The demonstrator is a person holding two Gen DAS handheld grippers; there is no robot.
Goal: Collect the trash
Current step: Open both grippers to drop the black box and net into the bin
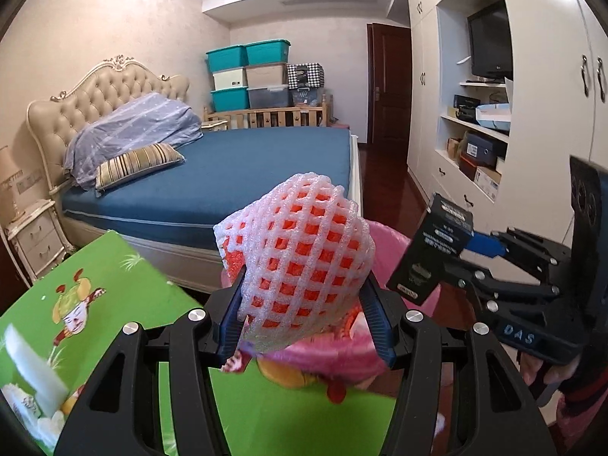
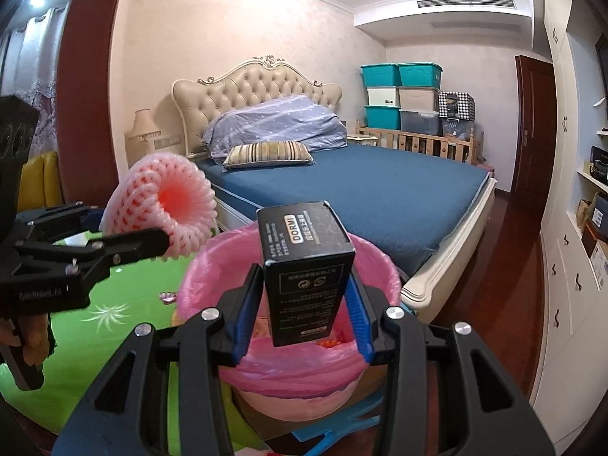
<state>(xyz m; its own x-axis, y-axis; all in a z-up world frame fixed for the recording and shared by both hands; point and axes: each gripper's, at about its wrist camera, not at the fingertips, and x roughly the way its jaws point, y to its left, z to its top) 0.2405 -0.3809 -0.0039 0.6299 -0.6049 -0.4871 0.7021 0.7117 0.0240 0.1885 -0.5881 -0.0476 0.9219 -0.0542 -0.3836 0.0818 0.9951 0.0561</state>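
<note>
Left hand-held gripper (image 1: 304, 304) clamps foam net (image 1: 300, 250); right hand-held gripper (image 2: 304, 304) clamps black box (image 2: 306, 269)

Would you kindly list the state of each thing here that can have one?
Left gripper: shut on the foam net.
Right gripper: shut on the black box.
Bin: open, pink liner in place, some trash inside.
Door: closed.
</note>
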